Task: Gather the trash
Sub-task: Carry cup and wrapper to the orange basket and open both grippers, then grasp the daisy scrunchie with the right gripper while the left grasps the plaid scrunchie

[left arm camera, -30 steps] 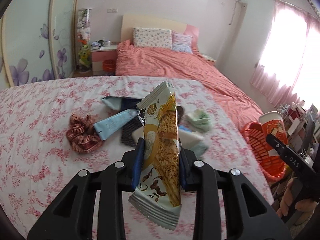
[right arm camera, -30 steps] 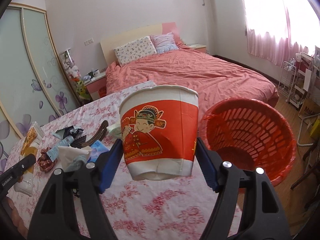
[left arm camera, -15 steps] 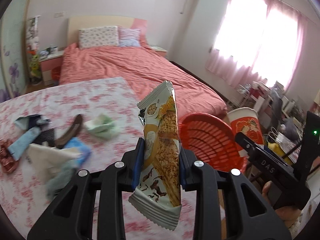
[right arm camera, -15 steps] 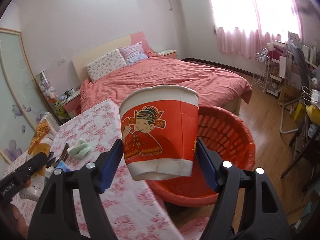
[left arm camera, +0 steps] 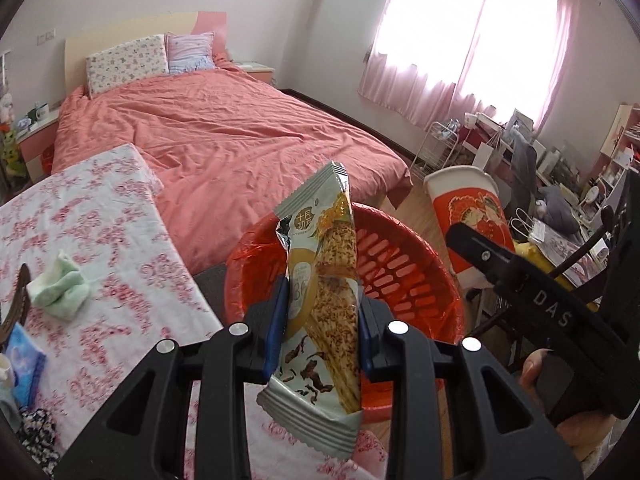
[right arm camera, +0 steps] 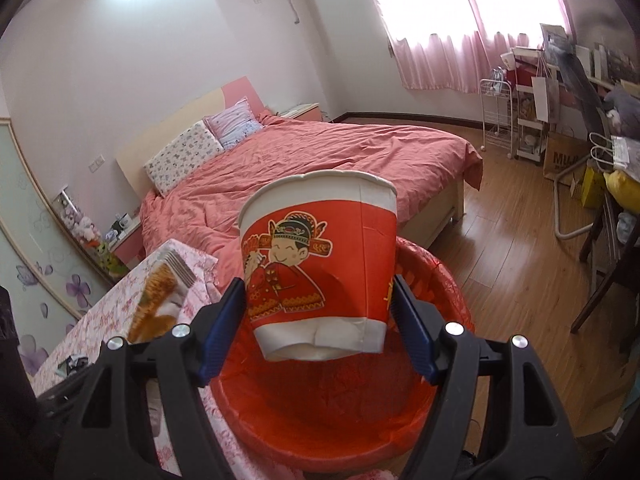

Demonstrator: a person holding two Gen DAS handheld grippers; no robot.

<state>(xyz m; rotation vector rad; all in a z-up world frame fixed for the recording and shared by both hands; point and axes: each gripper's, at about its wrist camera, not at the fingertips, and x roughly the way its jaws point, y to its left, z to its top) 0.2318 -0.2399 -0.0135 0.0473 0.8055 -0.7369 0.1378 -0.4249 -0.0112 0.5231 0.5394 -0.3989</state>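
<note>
Holding two pieces of trash at once, I am bringing both tongs toward the red basket (right arm camera: 440, 292) that is standing on the floor just beside the flowered table (left arm camera: 112, 240). My left gripper (left arm camera: 320, 328) is pinching a snack wrapper (left arm camera: 320, 288) between its blue pads, narrow and firm, with the wrapper standing almost upright in front of the basket opening. My right gripper (right arm camera: 318, 320) is clamped wide around a red and white paper cup (right arm camera: 316, 256), and the cup is hanging above the basket, a little tilted. In the left view I am also seeing the same cup and the right tool to the right of the basket.

I am judging that the task is somewhere in the middle. The basket looks empty where I can see inside (part of it is hidden behind the cup), so nothing seems dropped yet. On the table a green crumpled tissue (left arm camera: 60, 284), a blue packet (left arm camera: 24, 364) and some dark items at the left edge are waiting, though which of them are trash I cannot tell
</note>
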